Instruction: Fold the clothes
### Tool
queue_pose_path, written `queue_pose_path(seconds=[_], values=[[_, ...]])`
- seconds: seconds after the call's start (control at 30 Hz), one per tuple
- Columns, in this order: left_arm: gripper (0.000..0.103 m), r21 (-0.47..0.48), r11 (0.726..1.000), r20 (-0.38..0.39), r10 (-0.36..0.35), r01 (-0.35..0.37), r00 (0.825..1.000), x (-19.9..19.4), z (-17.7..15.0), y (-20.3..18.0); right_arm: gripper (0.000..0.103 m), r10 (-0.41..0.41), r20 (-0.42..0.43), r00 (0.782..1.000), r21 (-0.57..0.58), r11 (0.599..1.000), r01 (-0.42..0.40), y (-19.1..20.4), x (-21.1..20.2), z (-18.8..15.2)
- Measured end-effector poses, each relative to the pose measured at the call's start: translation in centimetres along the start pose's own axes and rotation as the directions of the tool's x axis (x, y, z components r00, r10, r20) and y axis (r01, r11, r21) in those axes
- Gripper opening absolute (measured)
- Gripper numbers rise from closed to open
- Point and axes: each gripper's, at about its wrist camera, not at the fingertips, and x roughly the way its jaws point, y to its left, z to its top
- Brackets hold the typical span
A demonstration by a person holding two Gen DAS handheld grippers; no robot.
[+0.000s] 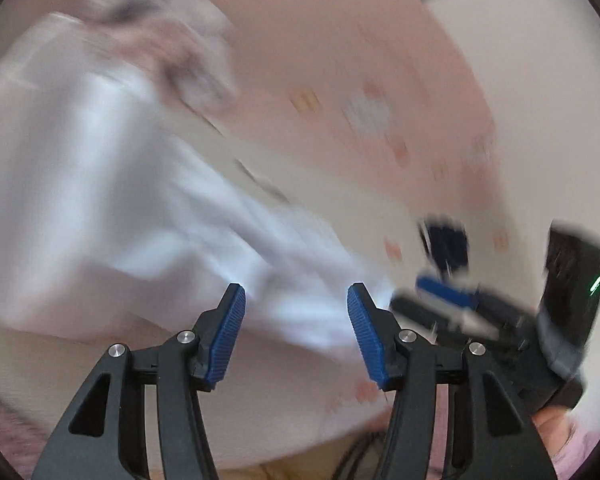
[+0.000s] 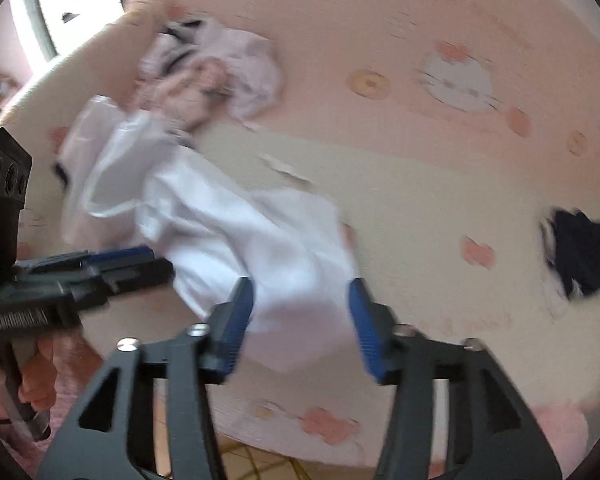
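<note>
Two tools, both with jaws standing apart and nothing pinched between the blue pads, so I read neither as holding cloth right now. My left tool (image 1: pixel 296 320) hangs over the white garment (image 1: pixel 112 184), which sprawls across the bed (image 1: pixel 340 40) from the far left down toward my fingertips. From the right wrist view, my right tool (image 2: pixel 300 312) sits above the near corner of that same garment, and the fabric shows in the gap between its fingers, but the pads do not press on it as far as I can tell.

Judging progress: the white garment lies rumpled and bunched, with loose edges and no clean fold line I can make out, though motion blur softens much of the left view. I would call it not yet folded, perhaps only roughly laid out. Beyond it, near the far edge of the bed, a pink-and-dark bundle of clothes (image 2: pixel 208 76) sits in a crumpled heap, untouched as far as I can see. A small dark item (image 2: pixel 580 252) lies well apart to the right on the sheet; whether it is folded I cannot tell.

So most of the work looks to be ahead: flatten the white piece, fold it, then deal with the heap.
</note>
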Motion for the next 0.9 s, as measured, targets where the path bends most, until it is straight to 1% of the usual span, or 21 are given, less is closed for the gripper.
queue_pose_path(seconds=[0.03, 0.07, 0.1, 0.13, 0.17, 0.2, 0.23, 0.3, 0.33, 0.4, 0.43, 0.47, 0.5, 0.53, 0.63, 0.7, 0.77, 0.8, 0.83, 0.87, 0.9], values=[[0.056, -0.036, 0.999, 0.071, 0.030, -0.027, 0.997, -1.5, 0.3, 0.9, 0.063, 0.012, -0.004, 1.000, -0.024, 1.000, -0.012, 1.1, 0.5, 0.3], [0.056, -0.075, 0.995, 0.132, 0.068, -0.059, 0.989, -2.7, 0.5, 1.9, 0.066, 0.025, -0.008, 1.000, -0.047, 0.999, -0.025, 2.2, 1.1, 0.6], [0.056, -0.109, 0.987, 0.150, 0.136, -0.120, 0.979, -3.1, 0.6, 3.1, 0.069, 0.024, -0.020, 1.000, -0.069, 0.997, -0.025, 3.0, 2.0, 0.8], [0.057, -0.143, 0.973, 0.163, 0.205, -0.182, 0.965, -3.4, 0.7, 4.2, 0.069, -0.001, -0.046, 0.999, -0.086, 0.996, -0.003, 3.4, 3.4, 0.9], [0.057, -0.177, 0.954, 0.174, 0.273, -0.242, 0.946, -3.8, 0.9, 5.3, 0.068, -0.027, -0.072, 0.997, -0.105, 0.994, 0.019, 3.8, 4.9, 0.9], [0.057, -0.212, 0.930, 0.182, 0.340, -0.301, 0.923, -4.1, 1.0, 6.5, 0.060, -0.053, -0.097, 0.994, -0.123, 0.992, 0.041, 4.1, 6.4, 0.9], [0.057, -0.240, 0.909, 0.144, 0.381, -0.342, 0.913, -3.4, 1.1, 7.5, 0.035, -0.074, -0.123, 0.990, -0.138, 0.989, 0.057, 4.3, 7.7, 0.8], [0.057, -0.318, 0.897, 0.082, 0.349, -0.307, 0.934, -2.5, 1.2, 9.7, 0.019, -0.086, -0.171, 0.982, -0.141, 0.988, 0.062, 3.7, 9.1, -0.2], [0.057, -0.342, 0.897, 0.074, 0.322, -0.280, 0.944, -1.8, 1.1, 10.3, 0.014, -0.091, -0.173, 0.981, -0.144, 0.987, 0.067, 3.4, 8.9, -0.9], [0.052, -0.343, 0.895, 0.029, 0.313, -0.284, 0.949, 0.0, 1.1, 10.5, 0.012, -0.108, -0.175, 0.979, -0.148, 0.986, 0.083, 2.5, 8.4, -2.0], [0.037, -0.325, 0.906, 0.012, 0.292, -0.272, 0.956, 0.8, 1.0, 10.0, 0.012, -0.130, -0.174, 0.976, -0.142, 0.984, 0.106, 1.8, 8.1, -2.3], [0.028, -0.307, 0.916, -0.005, 0.270, -0.259, 0.963, 1.7, 0.9, 9.5, 0.011, -0.153, -0.174, 0.973, -0.137, 0.982, 0.129, 1.1, 7.7, -2.6], [0.026, -0.273, 0.931, -0.023, 0.246, -0.243, 0.969, 2.5, 0.7, 8.4, 0.010, -0.173, -0.170, 0.970, -0.133, 0.979, 0.152, 0.4, 7.4, -2.9], [0.019, -0.238, 0.945, -0.043, 0.221, -0.225, 0.974, 3.4, 0.4, 7.3, 0.010, -0.200, -0.163, 0.966, -0.129, 0.975, 0.180, -0.6, 7.1, -3.1], [0.017, -0.128, 0.978, -0.121, 0.149, -0.164, 0.981, 6.1, -1.6, 3.0, 0.010, -0.293, -0.181, 0.939, -0.066, 0.956, 0.285, -4.7, 5.9, -4.0], [0.017, -0.056, 0.992, -0.177, 0.104, -0.116, 0.979, 7.8, -2.9, 0.2, 0.010, -0.306, -0.207, 0.929, 0.029, 0.948, 0.318, -7.5, 4.7, -4.2], [0.017, 0.006, 0.999, -0.251, 0.049, -0.049, 0.967, 9.9, -4.6, -3.1, 0.014, -0.288, -0.185, 0.939, 0.120, 0.942, 0.313, -8.8, 2.6, -3.6], [0.017, 0.022, 1.000, -0.288, 0.022, -0.017, 0.958, 11.0, -5.7, -4.6, 0.018, -0.265, -0.147, 0.953, 0.159, 0.945, 0.287, -8.8, 1.1, -3.0], [0.017, 0.060, 0.998, -0.334, 0.015, 0.006, 0.942, 12.1, -6.9, -6.3, 0.024, -0.235, -0.116, 0.965, 0.171, 0.952, 0.252, -8.4, 0.0, -2.4], [0.017, 0.096, 0.995, -0.367, 0.027, 0.010, 0.930, 12.9, -7.9, -7.5, 0.028, -0.184, -0.082, 0.980, 0.174, 0.965, 0.196, -7.6, -1.1, -1.5], [0.017, 0.105, 0.994, -0.389, 0.029, 0.014, 0.921, 13.3, -8.3, -8.2, 0.041, -0.104, -0.050, 0.993, 0.161, 0.981, 0.111, -6.4, -2.0, -0.3]])
